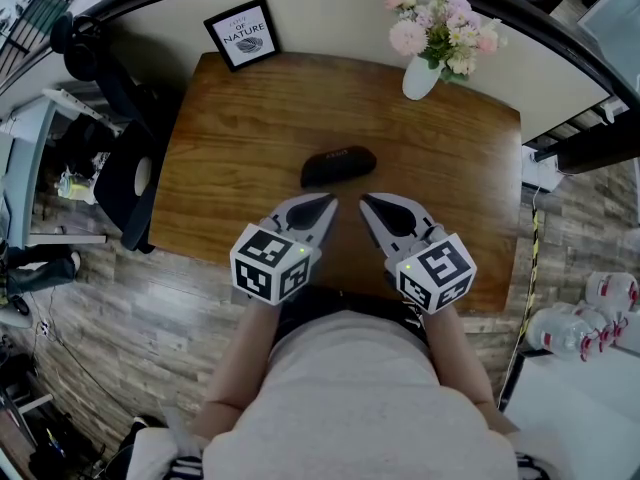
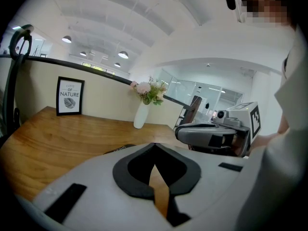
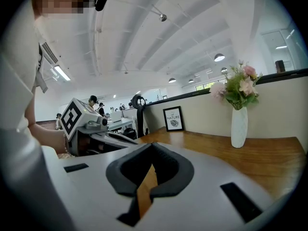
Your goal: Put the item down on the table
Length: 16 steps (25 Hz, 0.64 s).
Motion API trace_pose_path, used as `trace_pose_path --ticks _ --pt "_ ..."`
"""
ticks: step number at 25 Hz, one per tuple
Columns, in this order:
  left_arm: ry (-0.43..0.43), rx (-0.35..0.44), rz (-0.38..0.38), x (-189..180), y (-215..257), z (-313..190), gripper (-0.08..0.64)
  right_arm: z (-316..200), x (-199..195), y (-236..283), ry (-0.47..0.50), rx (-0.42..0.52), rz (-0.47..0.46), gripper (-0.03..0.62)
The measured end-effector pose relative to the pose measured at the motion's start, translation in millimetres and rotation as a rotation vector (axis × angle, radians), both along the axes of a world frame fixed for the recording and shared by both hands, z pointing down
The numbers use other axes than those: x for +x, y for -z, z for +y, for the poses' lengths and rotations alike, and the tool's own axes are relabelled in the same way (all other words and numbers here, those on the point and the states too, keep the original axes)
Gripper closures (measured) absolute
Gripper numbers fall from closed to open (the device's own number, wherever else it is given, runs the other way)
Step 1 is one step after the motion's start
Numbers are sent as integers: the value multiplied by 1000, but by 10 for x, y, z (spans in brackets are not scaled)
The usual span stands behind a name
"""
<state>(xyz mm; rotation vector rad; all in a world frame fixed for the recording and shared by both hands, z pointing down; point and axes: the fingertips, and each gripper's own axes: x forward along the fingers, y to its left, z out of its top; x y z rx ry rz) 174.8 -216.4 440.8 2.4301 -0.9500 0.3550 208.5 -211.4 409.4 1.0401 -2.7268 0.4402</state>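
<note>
Both pairs of jaws were clenched tight on nothing: the left gripper (image 1: 327, 205) and the right gripper (image 1: 367, 202) hung side by side over the near part of the desk (image 1: 220, 168), tips angled toward each other. Just beyond those tips, apart from both, the black oblong case (image 1: 338, 166) lay flat on the wood around the desk's middle. Farther off, a framed "Nature" print (image 1: 242, 33) stood at the far left corner, and a white vase of pink flowers (image 1: 421, 76) stood along the far edge toward the right.
</note>
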Motion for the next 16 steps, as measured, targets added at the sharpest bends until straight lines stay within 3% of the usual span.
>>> trace_pose_path --ticks 16 --pt "9 -11 9 -27 -17 -9 548 -3 -39 -7 7 -6 -4 583"
